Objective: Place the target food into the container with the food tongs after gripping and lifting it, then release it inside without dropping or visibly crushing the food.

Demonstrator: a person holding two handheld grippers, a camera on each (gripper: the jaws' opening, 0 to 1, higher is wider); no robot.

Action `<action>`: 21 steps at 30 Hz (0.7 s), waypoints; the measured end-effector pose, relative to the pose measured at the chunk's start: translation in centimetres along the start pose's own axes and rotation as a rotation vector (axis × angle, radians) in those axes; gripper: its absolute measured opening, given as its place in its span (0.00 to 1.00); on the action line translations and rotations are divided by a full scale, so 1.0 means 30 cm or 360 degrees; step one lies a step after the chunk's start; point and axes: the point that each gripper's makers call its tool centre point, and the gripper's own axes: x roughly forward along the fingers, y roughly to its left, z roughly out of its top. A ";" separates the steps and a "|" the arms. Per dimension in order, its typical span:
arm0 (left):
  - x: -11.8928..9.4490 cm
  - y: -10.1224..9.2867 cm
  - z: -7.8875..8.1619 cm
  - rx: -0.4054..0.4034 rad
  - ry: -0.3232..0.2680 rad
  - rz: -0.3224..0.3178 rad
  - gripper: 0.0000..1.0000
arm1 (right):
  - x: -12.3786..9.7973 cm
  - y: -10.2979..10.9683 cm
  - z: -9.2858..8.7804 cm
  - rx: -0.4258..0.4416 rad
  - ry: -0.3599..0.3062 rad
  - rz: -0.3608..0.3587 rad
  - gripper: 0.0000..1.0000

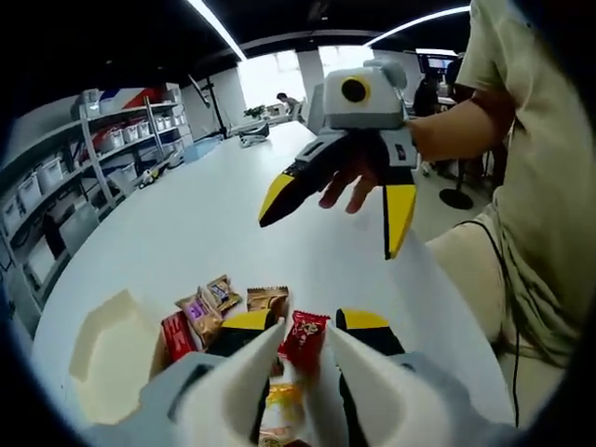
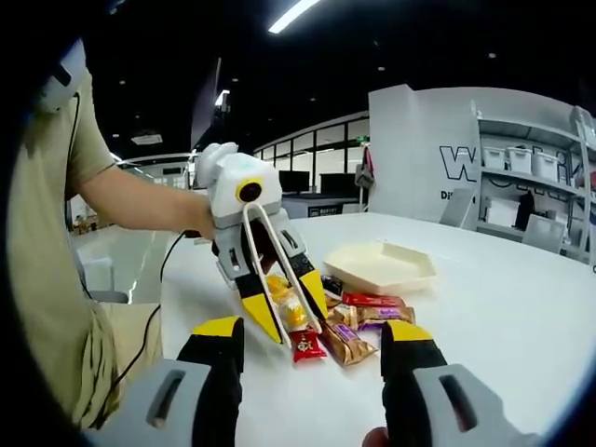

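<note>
A yellow-orange wrapped snack [image 2: 291, 311] sits gripped between the arms of white food tongs [image 2: 266, 270], which the left tool [image 2: 281, 312] squeezes shut, just above a red packet [image 2: 304, 345] on the white worktop [image 2: 503, 298]. More wrapped snacks [image 2: 358, 324] crowd beside the red packet, between it and a shallow cream container [image 2: 380, 265] lying behind them. The right tool [image 1: 331, 233] hangs spread open, empty, above the worktop, well apart from the pile.
</note>
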 end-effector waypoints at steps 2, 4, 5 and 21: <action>0.002 0.003 -0.004 0.0004 0.0010 -0.0003 0.25 | 0.000 -0.001 -0.001 -0.0001 0.0001 -0.0001 0.57; 0.004 0.007 -0.009 0.0002 0.0020 -0.0001 0.25 | 0.000 -0.001 -0.001 -0.0001 0.0001 -0.0001 0.57; 0.004 0.008 -0.011 0.0000 0.0022 0.0000 0.25 | 0.000 -0.001 -0.001 -0.0001 0.0001 -0.0001 0.57; 0.011 -0.006 -0.028 -0.0055 0.0073 -0.0004 0.25 | -0.002 0.002 -0.001 0.0000 0.0000 0.0009 0.57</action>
